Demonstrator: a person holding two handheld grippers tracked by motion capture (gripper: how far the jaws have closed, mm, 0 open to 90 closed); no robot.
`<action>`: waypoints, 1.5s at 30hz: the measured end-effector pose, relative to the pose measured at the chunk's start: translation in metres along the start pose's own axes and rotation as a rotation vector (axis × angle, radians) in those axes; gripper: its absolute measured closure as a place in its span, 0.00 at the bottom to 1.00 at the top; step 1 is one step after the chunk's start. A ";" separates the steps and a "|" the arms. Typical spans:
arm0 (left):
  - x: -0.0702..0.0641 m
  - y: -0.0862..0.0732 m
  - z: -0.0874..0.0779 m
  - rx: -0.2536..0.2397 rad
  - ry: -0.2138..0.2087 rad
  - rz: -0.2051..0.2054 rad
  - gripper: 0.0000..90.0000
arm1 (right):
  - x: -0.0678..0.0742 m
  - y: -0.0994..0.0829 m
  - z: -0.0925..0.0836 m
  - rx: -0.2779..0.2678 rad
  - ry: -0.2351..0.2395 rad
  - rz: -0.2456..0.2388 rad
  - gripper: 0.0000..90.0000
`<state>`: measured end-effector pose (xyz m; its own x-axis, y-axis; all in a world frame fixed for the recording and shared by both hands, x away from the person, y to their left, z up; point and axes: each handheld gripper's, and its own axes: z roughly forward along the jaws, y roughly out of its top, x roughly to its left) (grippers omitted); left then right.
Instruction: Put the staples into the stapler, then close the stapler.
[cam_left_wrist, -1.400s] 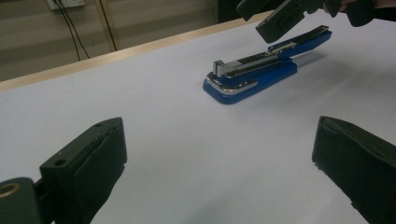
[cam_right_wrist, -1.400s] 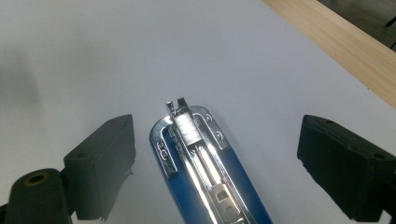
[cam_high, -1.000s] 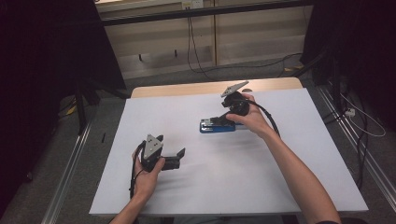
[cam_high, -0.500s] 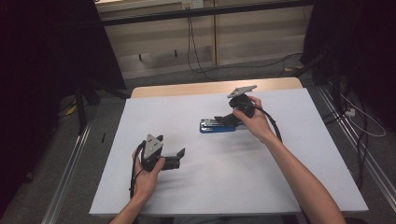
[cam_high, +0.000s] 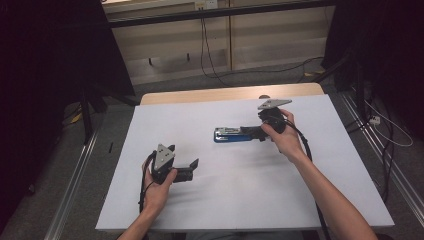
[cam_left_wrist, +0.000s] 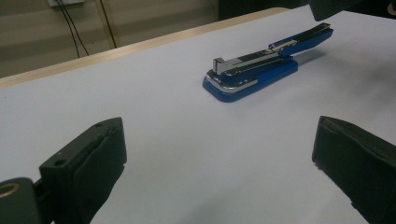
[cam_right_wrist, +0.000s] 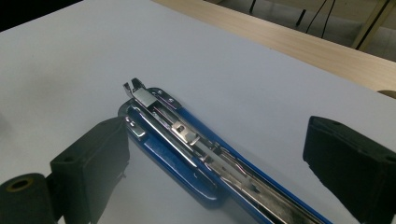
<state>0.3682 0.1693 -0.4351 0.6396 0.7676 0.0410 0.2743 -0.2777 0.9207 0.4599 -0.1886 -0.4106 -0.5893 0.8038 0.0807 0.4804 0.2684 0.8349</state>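
A blue stapler with a chrome magazine lies on the white table, right of the middle. Its blue top cover is lifted at the rear end, leaving the magazine bare. My right gripper is at that rear end, pointing left along the stapler. In the right gripper view its jaws stand wide open on either side of the stapler without touching it. My left gripper rests open near the front left of the table. It faces the stapler from a distance, with nothing between its jaws.
A wooden strip runs along the table's far edge. Metal rails flank the table on both sides, and cables lie on the floor at the right. Bare white surface lies between the two grippers.
My right gripper has drawn back to the right along the stapler and its grey top plate has turned. The stapler and my left gripper have stayed in place.
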 end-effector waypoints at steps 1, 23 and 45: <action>0.000 0.000 0.000 -0.002 0.001 0.000 0.03 | 0.000 -0.002 -0.002 -0.005 -0.003 -0.003 0.08; 0.001 0.003 0.006 -0.021 0.030 0.003 0.03 | -0.006 -0.026 -0.036 -0.078 -0.107 0.020 0.07; -0.007 0.012 0.038 -0.001 0.015 0.024 0.06 | -0.019 -0.041 -0.061 -0.140 -0.154 0.035 0.06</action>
<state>0.3941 0.1386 -0.4387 0.6356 0.7689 0.0691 0.2577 -0.2957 0.9199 0.4120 -0.2472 -0.4131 -0.4627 0.8858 0.0361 0.3981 0.1712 0.9012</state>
